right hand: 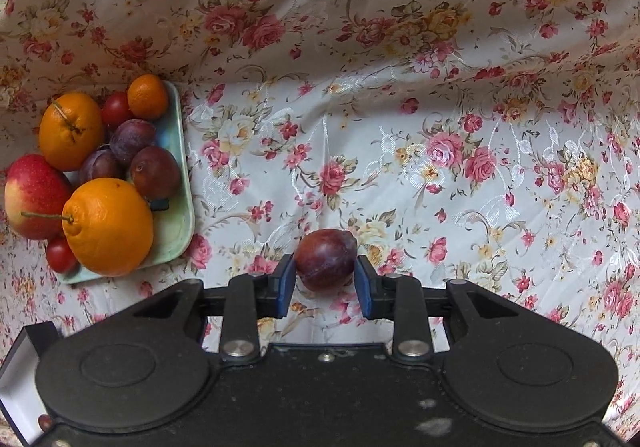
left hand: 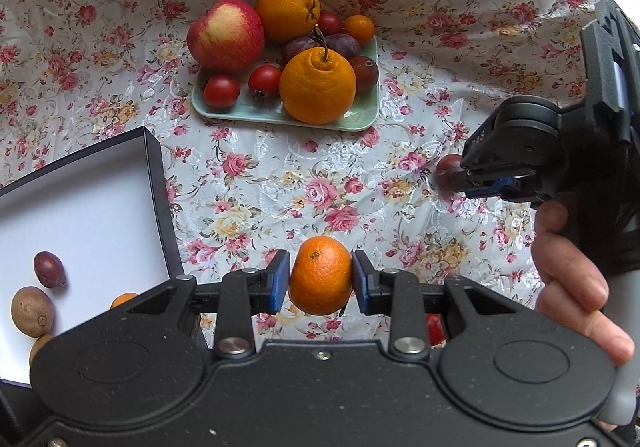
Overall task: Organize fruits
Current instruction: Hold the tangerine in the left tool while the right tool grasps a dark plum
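Tongs first: the left gripper pinches a small mandarin between its blue pads, both pressing on the fruit's sides, low in the centre of the left wrist view. The right gripper stands over a dark plum that lies on the cloth; the left pad is against the plum's side, while the right pad seems just off it, so a firm hold is not certain. In the left wrist view the same gripper shows at the right edge, pointing down at that plum, with a hand on its grip below.

Outward from there, a floral tablecloth covers everything. A pale green tray sits in the upper middle of the left wrist view, holding an apple, two large oranges, a small mandarin-like fruit, several plums and some small red tomatoes. The right wrist view shows the same tray at its left edge.

At the lower left of the left wrist view, a dark box with a white floor holds a small purple fruit, a brown kiwi-like fruit and a bit of orange fruit partly hidden behind the gripper body.
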{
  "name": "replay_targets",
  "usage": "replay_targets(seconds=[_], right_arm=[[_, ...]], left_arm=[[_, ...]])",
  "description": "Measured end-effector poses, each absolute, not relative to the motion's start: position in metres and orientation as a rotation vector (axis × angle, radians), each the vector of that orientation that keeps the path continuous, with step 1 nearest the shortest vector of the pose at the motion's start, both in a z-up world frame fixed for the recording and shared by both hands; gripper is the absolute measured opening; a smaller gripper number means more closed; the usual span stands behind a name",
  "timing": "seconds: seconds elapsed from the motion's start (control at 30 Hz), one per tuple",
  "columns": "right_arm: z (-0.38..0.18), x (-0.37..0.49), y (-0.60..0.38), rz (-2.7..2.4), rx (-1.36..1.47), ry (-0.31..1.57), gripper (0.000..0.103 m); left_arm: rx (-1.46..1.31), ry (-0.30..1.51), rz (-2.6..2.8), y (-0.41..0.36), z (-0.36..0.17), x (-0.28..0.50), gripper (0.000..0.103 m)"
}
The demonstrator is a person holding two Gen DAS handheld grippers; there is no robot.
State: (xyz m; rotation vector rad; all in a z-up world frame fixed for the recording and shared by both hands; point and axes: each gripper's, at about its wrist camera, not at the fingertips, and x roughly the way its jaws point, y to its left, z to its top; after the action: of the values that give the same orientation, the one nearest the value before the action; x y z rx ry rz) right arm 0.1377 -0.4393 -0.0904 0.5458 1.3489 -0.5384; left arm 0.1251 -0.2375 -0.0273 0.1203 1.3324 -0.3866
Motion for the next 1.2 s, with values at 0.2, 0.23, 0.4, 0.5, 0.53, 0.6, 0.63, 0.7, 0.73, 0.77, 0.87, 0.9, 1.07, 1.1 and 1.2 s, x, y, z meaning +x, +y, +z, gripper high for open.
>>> replay_targets(seconds=[0.2, 0.23, 0.4, 0.5, 0.53, 0.6, 0.63, 0.7, 0.73, 0.77, 0.87, 0.9, 1.07, 1.1, 1.2], right_arm=[[-0.081, 0.119, -0.443, -0.546, 0.590, 1.375, 0.009], [-0.081, 0.118, -0.444, -0.545, 0.601, 1.373, 0.012], [-0.084, 0.120, -0.452, -0.565, 0.670, 1.347, 0.019], [-0.088, 0.124, -0.455, -0.574, 0.690, 1.343, 0.020], [-0.090, 0.126, -0.455, -0.575, 0.694, 1.345, 0.020], [-0.095, 0.131, -0.455, -0.574, 0.705, 1.344, 0.026], [-0.096, 0.133, -0.455, -0.572, 0.704, 1.343, 0.028], [-0.099, 0.139, -0.454, -0.584, 0.668, 1.347, 0.031], [-0.099, 0.142, -0.453, -0.588, 0.648, 1.346, 0.033], [-0.101, 0.146, -0.451, -0.583, 0.630, 1.344, 0.034], [-0.106, 0.152, -0.448, -0.575, 0.603, 1.350, 0.036], [-0.108, 0.153, -0.446, -0.576, 0.592, 1.348, 0.036], [-0.104, 0.151, -0.433, -0.572, 0.483, 1.320, 0.034], [-0.103, 0.148, -0.429, -0.571, 0.462, 1.318, 0.034], [-0.102, 0.139, -0.420, -0.561, 0.433, 1.327, 0.034]], left_arm=[[0.112, 1.331, -0.373, -0.229, -0.027, 0.123, 0.042], [0.112, 1.333, -0.369, -0.228, -0.028, 0.123, 0.042], [0.099, 1.342, -0.372, -0.226, -0.029, 0.123, 0.042], [0.107, 1.334, -0.372, -0.226, -0.028, 0.123, 0.042], [0.107, 1.334, -0.368, -0.226, -0.029, 0.124, 0.042], [0.103, 1.339, -0.363, -0.224, -0.030, 0.126, 0.042], [0.100, 1.343, -0.362, -0.223, -0.030, 0.127, 0.042], [0.093, 1.346, -0.359, -0.221, -0.031, 0.129, 0.042], [0.091, 1.344, -0.356, -0.219, -0.030, 0.129, 0.042], [0.090, 1.342, -0.351, -0.218, -0.030, 0.130, 0.042], [0.090, 1.333, -0.339, -0.215, -0.028, 0.131, 0.042], [0.090, 1.331, -0.335, -0.214, -0.027, 0.131, 0.042], [0.085, 1.326, -0.324, -0.210, -0.025, 0.132, 0.042], [0.085, 1.324, -0.322, -0.210, -0.024, 0.131, 0.042], [0.092, 1.310, -0.316, -0.208, -0.021, 0.130, 0.042]])
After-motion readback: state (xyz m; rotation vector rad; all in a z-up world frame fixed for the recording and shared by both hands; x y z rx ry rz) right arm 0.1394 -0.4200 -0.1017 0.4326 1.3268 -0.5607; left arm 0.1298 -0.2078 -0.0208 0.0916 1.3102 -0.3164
